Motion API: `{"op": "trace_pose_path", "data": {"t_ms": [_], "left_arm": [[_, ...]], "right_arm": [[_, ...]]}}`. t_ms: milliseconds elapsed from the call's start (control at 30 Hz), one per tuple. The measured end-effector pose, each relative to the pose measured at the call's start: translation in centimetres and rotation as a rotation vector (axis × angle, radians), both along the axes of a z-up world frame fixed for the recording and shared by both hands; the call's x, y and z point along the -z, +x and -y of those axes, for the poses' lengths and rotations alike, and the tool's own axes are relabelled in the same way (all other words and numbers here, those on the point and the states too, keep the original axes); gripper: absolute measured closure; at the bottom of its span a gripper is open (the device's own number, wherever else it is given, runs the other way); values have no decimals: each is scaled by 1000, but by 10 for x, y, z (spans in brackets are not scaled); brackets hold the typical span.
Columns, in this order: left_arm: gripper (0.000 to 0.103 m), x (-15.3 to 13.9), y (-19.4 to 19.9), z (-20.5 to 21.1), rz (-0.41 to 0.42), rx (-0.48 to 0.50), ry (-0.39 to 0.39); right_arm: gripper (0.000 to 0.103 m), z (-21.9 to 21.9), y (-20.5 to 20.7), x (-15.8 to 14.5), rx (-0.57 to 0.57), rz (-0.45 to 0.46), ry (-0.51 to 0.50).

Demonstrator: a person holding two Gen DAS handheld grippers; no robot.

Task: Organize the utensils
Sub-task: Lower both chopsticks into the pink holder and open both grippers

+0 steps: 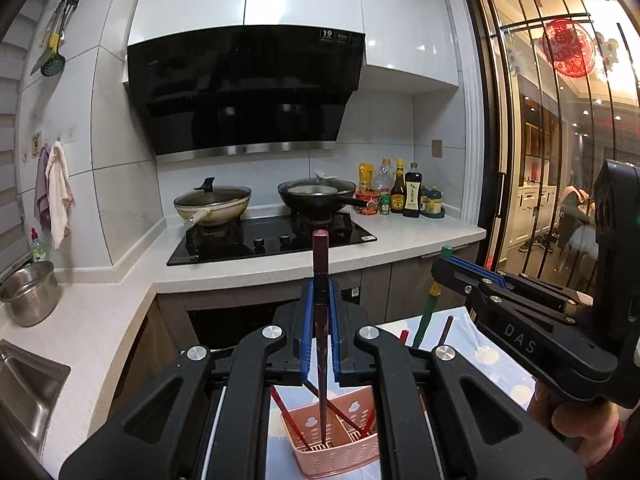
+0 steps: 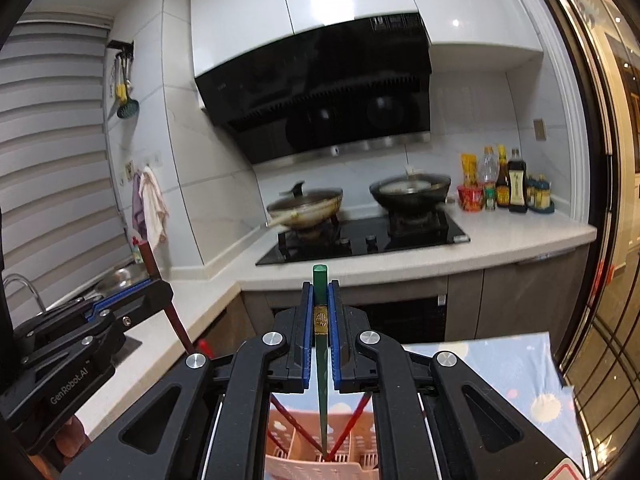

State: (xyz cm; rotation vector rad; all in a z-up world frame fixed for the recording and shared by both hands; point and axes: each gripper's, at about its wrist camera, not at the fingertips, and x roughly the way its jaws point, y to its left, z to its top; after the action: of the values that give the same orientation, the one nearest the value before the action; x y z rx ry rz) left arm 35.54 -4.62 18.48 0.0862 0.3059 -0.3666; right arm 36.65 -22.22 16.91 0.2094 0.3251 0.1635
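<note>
1. Well, the left tool (image 1: 320, 312) is clamped on a maroon chopstick (image 1: 320, 264), held upright near its thick end, its tip down inside the pink basket (image 1: 340, 456) right below the tool.
2. The right tool (image 2: 320, 312) pinches a green chopstick (image 2: 320, 280) just the same, at its gold band, tip reaching into that basket (image 2: 296, 468).
3. Both sticks look light, stiff and glossy, so likely slippery; a grip high on the squared thick end seems safest against twisting.
4. The basket looks light plastic and could tip if a stick levers its wall.
</note>
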Motion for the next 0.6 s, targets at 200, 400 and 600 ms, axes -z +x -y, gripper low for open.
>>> {"op": "trace_pose_path", "data": {"t_ms": [200,400,600], "left_arm": [[96,30,13,0,-74,-7,7],[93,43,12,-1,-99,-28,7],[63,48,3,-3,-87,-65,13]], "right_arm": [[96,-1,12,35,-4,-80,-24],[87,3,10,49,20,-103,-27],[79,12,-4,51,35,-94,-16]]}}
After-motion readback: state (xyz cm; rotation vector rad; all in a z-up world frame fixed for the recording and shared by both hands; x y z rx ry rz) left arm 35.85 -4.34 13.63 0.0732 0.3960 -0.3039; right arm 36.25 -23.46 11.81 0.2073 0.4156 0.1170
